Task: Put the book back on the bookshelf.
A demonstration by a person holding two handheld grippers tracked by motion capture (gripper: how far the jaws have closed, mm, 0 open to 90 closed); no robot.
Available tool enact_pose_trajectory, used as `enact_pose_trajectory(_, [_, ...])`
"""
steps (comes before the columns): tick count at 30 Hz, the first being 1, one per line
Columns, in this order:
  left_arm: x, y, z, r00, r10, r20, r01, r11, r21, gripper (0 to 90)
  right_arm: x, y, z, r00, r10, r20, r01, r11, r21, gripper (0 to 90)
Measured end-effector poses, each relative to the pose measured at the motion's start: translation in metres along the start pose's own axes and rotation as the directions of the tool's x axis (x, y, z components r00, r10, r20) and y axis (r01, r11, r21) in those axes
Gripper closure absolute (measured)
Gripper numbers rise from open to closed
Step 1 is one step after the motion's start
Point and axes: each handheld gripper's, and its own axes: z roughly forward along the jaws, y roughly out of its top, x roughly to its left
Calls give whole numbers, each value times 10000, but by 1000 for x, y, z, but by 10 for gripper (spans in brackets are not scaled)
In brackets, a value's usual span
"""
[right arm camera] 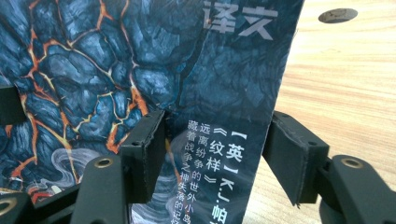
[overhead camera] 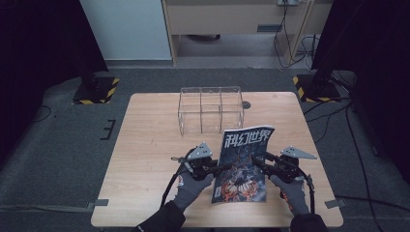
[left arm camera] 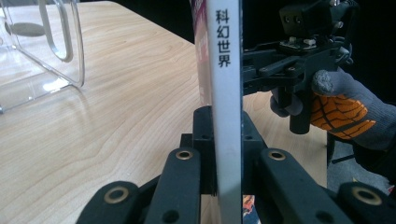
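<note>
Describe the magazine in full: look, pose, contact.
The magazine is a glossy paperback with a dark blue cover of orange-cracked rock, white Chinese lettering and a white spine. It is held tilted above the wooden table. The left hand-held gripper clamps its spine; the right hand-held gripper straddles the opposite edge, pads apart.

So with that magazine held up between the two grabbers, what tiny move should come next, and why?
Probably draw the right gripper back off the magazine. Its jaws stand apart around the page edge without pressing it, while the left gripper is clamped on the spine, so the left alone carries it. Once clear, the left could likely take it toward the clear organizer behind.
</note>
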Motion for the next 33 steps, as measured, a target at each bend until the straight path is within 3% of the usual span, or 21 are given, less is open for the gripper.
enact_pose_trajectory(9, [-2, 3, -2, 9980, 570, 277, -559, 9977, -389, 821, 1, 4, -7, 9999, -109, -67, 104, 9973, -723, 452])
enact_pose_trajectory(12, [-3, 4, -1, 9965, 766, 340, -758, 9968, -235, 815, 1, 4, -8, 9999, -170, 9, 170, 9967, -798, 468])
enact_pose_trajectory(19, [-3, 1, 3, 9941, 1089, -10, -1088, 9938, 244, 776, 1, 3, -9, 9994, -277, 195, 292, 9959, -860, 526])
enact_pose_trajectory(23, [-3, -3, 7, 9954, 951, -69, -947, 9944, 459, 768, 0, 3, -10, 9994, -278, 205, 293, 9964, -799, 537])
enact_pose_trajectory(25, [-2, -2, 5, 9977, 679, 27, -680, 9969, 399, 794, 0, 3, -10, 9995, -242, 210, 257, 9966, -777, 531])
enact_pose_trajectory(33, [-5, 4, -2, 9974, 681, -255, -675, 9975, 223, 823, 1, 5, -11, 9997, -245, 25, 246, 9959, -875, 509])
